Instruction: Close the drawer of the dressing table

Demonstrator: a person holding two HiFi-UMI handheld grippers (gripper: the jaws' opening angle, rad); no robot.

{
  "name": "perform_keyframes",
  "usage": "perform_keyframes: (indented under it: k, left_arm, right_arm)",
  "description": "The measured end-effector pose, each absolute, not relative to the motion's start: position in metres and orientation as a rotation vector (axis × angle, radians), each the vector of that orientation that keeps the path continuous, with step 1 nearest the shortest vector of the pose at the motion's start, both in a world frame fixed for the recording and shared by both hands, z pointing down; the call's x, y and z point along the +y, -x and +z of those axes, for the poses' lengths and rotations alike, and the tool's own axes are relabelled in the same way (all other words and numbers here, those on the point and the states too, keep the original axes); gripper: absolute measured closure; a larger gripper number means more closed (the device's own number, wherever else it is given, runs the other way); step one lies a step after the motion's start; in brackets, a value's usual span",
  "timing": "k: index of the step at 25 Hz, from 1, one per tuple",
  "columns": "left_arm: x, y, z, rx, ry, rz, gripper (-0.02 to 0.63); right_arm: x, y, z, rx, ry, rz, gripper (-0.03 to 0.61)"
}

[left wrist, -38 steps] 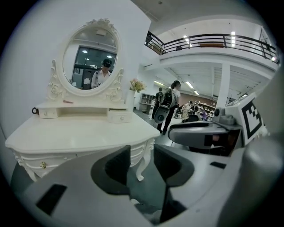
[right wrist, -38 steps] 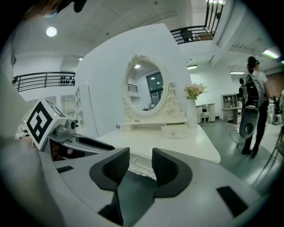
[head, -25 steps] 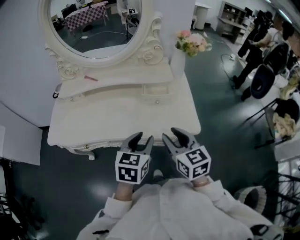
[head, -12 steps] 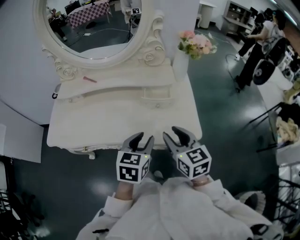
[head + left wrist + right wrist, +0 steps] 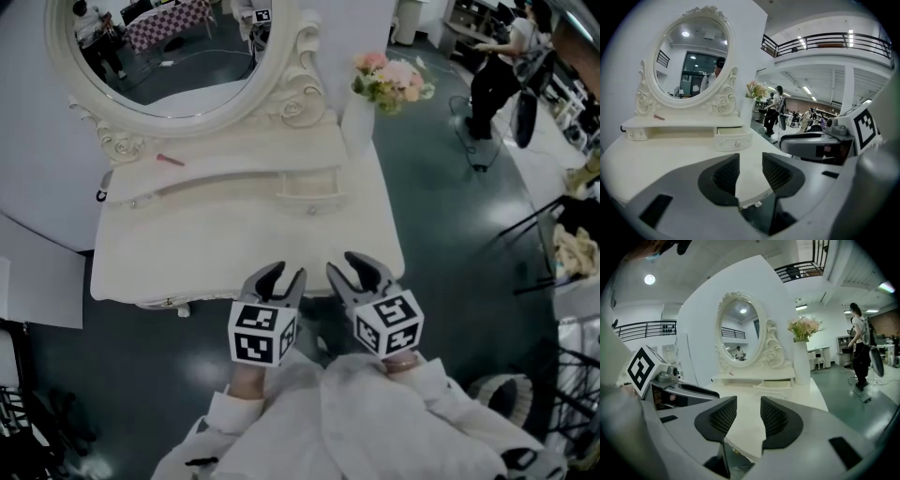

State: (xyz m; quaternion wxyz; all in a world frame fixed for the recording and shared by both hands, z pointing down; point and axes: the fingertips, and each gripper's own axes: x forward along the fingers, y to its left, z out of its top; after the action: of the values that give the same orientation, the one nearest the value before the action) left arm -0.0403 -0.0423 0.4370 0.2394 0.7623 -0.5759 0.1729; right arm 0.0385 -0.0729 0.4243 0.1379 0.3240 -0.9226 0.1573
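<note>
A white dressing table (image 5: 234, 244) with an oval mirror (image 5: 169, 47) fills the upper middle of the head view. Its small drawer (image 5: 309, 184) under the shelf, right of centre, stands pulled out a little; the same drawer shows in both gripper views (image 5: 733, 137) (image 5: 774, 385). My left gripper (image 5: 278, 278) and right gripper (image 5: 356, 272) hover side by side over the table's near edge, well short of the drawer. Both are open, with nothing between their fingers.
A white vase of pink flowers (image 5: 361, 112) stands on the table's right back corner, close to the drawer. A small pink stick (image 5: 170, 160) lies on the shelf at the left. People (image 5: 492, 66) and chairs occupy the floor far right.
The table and mirror have slid left and slightly up in the head view. Both grippers stay side by side and open, barely shifted at the table's near edge.
</note>
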Motion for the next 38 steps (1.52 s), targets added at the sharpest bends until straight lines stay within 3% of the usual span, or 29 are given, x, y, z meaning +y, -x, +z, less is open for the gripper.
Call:
perform_keyframes:
  k: [24,38]
  left_arm:
    - [-0.149,0.102,0.485,-1.458,-2.055,0.611,0.465]
    - [-0.183,0.115,0.513,-1.330,-2.176,0.789,0.442]
  right_arm:
    - [-0.190,-0.012,0.469,-2.511,-0.989,0.543,0.443]
    - [-0.216,-0.020,0.518,-2.321,-0.967,0.429,0.403]
